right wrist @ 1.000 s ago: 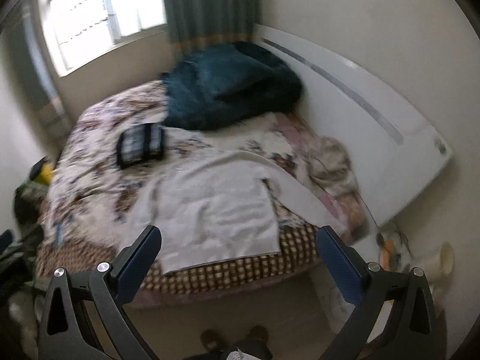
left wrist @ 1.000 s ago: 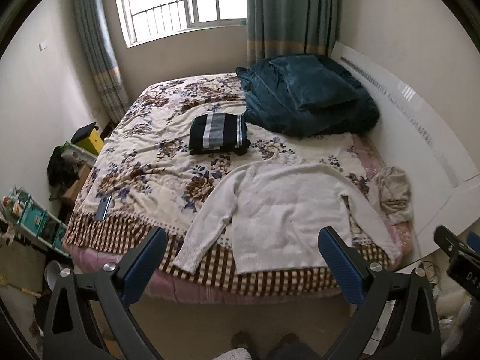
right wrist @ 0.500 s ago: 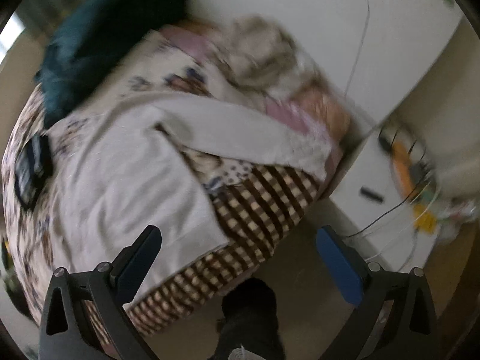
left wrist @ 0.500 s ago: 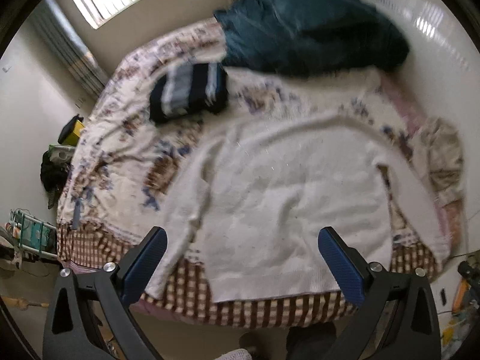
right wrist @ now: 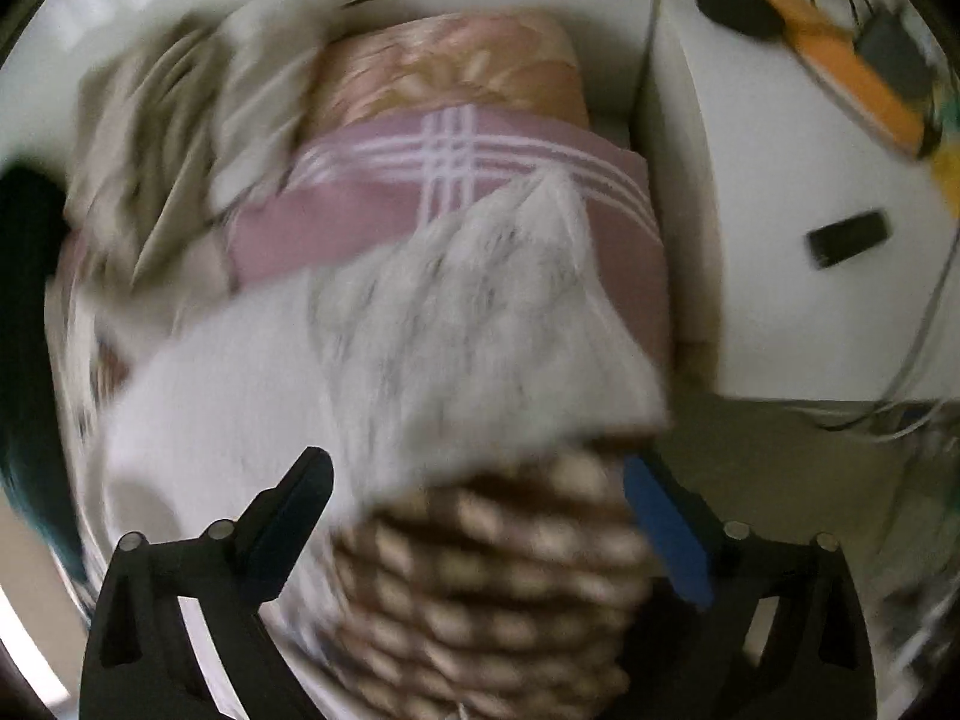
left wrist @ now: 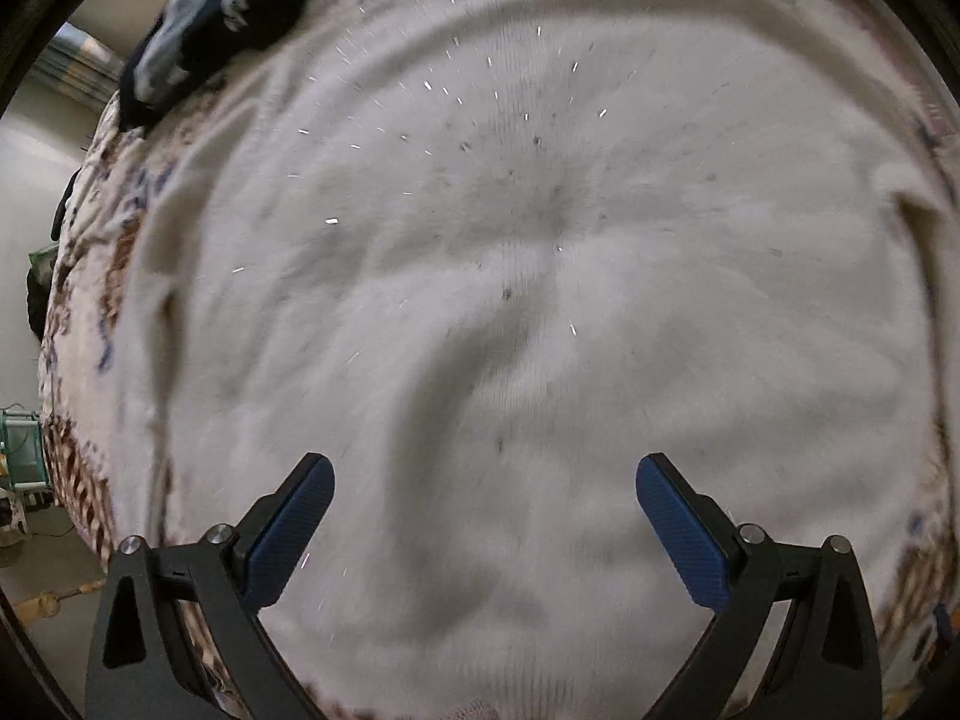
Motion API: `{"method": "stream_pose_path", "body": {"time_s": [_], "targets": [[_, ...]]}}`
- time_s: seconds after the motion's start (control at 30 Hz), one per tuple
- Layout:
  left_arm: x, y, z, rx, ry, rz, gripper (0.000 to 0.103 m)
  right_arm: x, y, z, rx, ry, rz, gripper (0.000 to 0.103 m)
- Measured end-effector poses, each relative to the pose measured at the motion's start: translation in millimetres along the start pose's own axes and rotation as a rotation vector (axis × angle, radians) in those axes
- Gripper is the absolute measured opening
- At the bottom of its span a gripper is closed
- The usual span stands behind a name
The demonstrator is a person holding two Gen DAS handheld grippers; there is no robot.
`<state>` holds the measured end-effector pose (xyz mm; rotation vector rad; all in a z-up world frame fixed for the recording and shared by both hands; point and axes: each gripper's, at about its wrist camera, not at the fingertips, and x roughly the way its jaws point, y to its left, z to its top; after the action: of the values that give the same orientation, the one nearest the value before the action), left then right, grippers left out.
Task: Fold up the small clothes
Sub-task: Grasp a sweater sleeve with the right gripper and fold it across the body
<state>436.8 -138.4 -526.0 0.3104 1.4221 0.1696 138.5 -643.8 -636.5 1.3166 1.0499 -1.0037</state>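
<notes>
Both grippers have their blue-padded jaws spread wide with nothing between them. Left gripper point(left wrist: 485, 501) hangs close over the body of the white sweater point(left wrist: 540, 312), which lies flat on the floral bedspread point(left wrist: 90, 276) and fills nearly the whole left wrist view; shallow wrinkles run across the knit beyond the fingertips. Past the sweater's far left shoulder sits a folded dark striped garment point(left wrist: 222, 12), lying on the bedspread just clear of the sweater.

Right gripper point(right wrist: 477, 501) hovers over the checked border point(right wrist: 498, 588) of the bed cover, at the sweater's sleeve end point(right wrist: 480, 330). That cuff drapes over the bed's corner, lying on a pink sheet with white stripes point(right wrist: 450, 192). Beyond the sleeve a crumpled beige cloth point(right wrist: 174, 138) rests on the bed. Right of the sleeve stands a white bedside cabinet point(right wrist: 750, 276) with a small black object point(right wrist: 847, 237) on top. The right wrist view is blurred.
</notes>
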Motion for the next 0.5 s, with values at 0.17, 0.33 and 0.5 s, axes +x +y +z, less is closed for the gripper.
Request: {"method": "stream_pose_path", "body": {"time_s": [0.17,0.33,0.5], "targets": [[26,4,22,-0.009,-0.007,-0.031,0.103,13,13,13,0.111,-0.186,-0.064,0.017],[18,31,34,-0.008,-0.059,-0.051,0.103,-29,94,-14,-0.15,-0.38,-0.148,0.011],[2,99,38,-0.093,-0.114,-0.044,0.103,-91,227,-94,-0.533,-0.457,-0.057,0.01]]}}
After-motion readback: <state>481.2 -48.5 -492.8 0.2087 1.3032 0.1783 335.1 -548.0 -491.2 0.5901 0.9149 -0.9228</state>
